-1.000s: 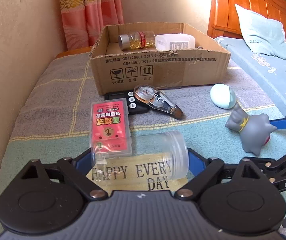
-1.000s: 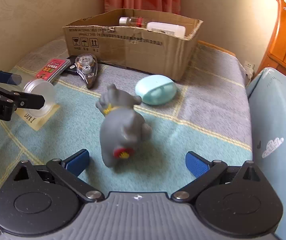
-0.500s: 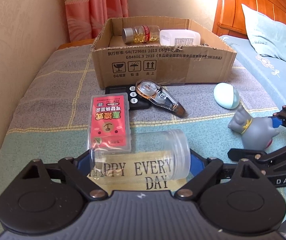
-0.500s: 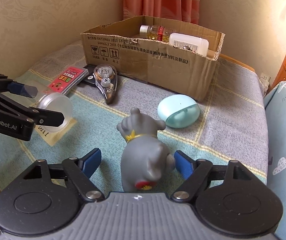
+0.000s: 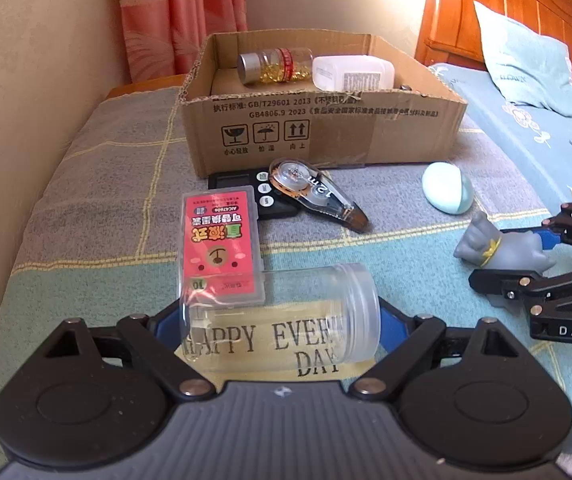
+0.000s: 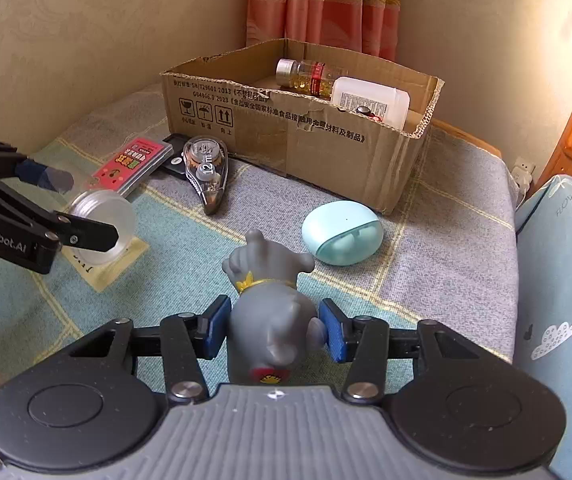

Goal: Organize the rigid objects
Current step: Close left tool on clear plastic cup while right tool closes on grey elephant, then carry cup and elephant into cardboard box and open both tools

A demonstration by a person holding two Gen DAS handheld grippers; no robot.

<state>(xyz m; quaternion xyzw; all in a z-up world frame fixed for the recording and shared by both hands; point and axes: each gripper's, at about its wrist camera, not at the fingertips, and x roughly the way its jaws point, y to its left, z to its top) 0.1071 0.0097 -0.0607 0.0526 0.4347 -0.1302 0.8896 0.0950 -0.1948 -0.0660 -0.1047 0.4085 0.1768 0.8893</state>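
My left gripper point(image 5: 280, 320) is shut on a clear plastic jar point(image 5: 282, 314) lying on its side over a "HAPPY EVERY DAY" card point(image 5: 365, 368); the jar also shows in the right wrist view point(image 6: 104, 226). My right gripper point(image 6: 272, 326) is shut on a grey cat figurine point(image 6: 272, 312), blue pads against both its sides; the figurine also shows in the left wrist view point(image 5: 501, 250). A cardboard box point(image 5: 325, 128) at the back holds a pill bottle point(image 5: 276, 66) and a white bottle point(image 5: 351, 74).
On the bedcover lie a pink card case point(image 5: 222, 242), a correction tape point(image 5: 313, 194), a black calculator point(image 5: 246, 184) and a mint egg-shaped case point(image 6: 341, 232). A wall runs along the left. A wooden headboard point(image 5: 485, 12) and pillow point(image 5: 525, 56) stand at right.
My right gripper moved forward around the cat figurine and closed on it. My left gripper kept the jar and lifted slightly.
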